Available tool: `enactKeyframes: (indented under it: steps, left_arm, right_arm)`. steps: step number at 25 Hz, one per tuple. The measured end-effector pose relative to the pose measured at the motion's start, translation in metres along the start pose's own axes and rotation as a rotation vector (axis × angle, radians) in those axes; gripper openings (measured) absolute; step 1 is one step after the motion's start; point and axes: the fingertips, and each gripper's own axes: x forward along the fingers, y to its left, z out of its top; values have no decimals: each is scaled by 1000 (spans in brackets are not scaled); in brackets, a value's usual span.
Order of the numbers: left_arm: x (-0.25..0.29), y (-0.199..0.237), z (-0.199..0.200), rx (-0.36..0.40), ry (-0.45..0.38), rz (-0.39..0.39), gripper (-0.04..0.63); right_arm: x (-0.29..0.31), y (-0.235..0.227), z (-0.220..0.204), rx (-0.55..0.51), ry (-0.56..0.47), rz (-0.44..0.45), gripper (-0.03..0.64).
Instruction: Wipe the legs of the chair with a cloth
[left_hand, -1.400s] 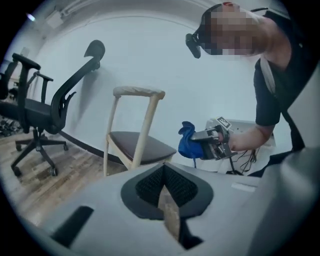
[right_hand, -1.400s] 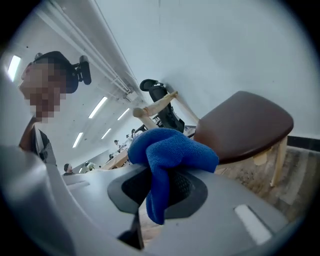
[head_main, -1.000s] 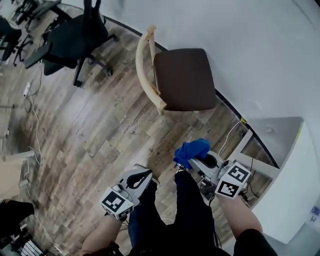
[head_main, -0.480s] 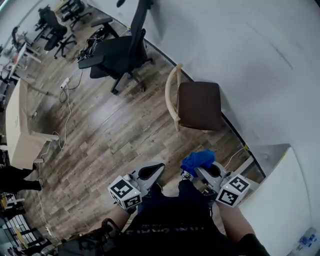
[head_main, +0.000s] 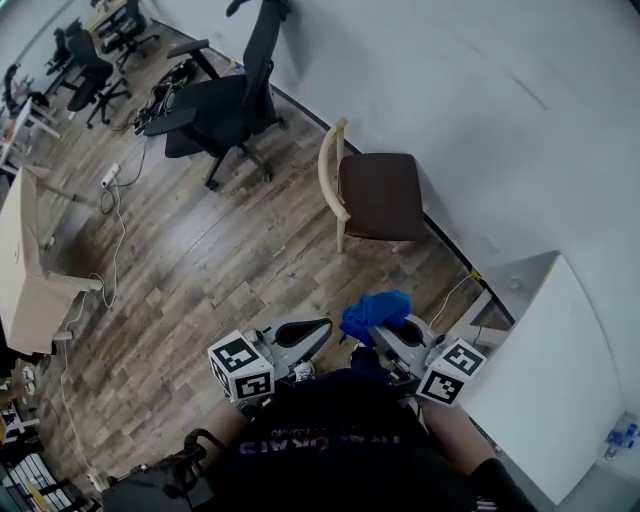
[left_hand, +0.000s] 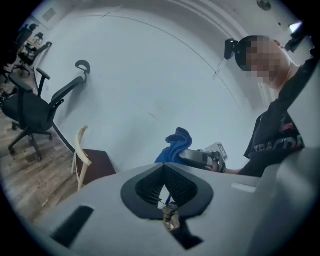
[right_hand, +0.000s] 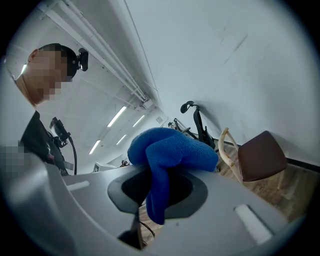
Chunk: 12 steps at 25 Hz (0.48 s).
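Black office chair (head_main: 215, 105) stands left of the chair (head_main: 380, 195), along the same white wall (head_main: 480, 90), both on the wood floor (head_main: 200, 270)

My left gripper (head_main: 305, 333) is nearer to me than the chair and a bit left of it, well apart from it, held over the floor. In the left gripper view my left gripper (left_hand: 164, 167) has its jaws clenched together with nothing between them, ribbed pads (left_hand: 150, 185) meeting at the tip. In that view the chair (left_hand: 95, 162) sits low at left against the wall

The chair has a brown seat, a pale wooden curved back (head_main: 328, 165) and pale legs (head_main: 341, 240), and it's upright

The cloth (head_main: 372, 312) is blue and bunched, on my side of the chair and well apart from its legs, not touching any part of it. My right gripper (head_main: 395, 335) is grasping it, just right of my left gripper. In the right gripper view my right gripper (right_hand: 160, 172) has its jaws closed on the cloth (right_hand: 172, 147), which bulges above them with a tail hanging down between them. The chair (right_hand: 260, 155) shows to the right there

White unit (head_main: 540, 370) stands right of the chair, by the wall
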Motion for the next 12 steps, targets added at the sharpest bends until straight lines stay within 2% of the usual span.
enactKeyframes:
  steps: [3, 9, 12]
  left_arm:
    - [-28, -8, -13, 0, 19, -26, -3]
    - [-88, -20, -33, 3, 6, -46, -3]
    - [-110, -30, -45, 9, 4, -57, -3]
  right_arm:
    - [5, 26, -23, -5, 1, -12, 64]
    - [14, 72, -63, -23, -10, -19, 64]
    - [11, 91, -80, 1, -29, -15, 64]
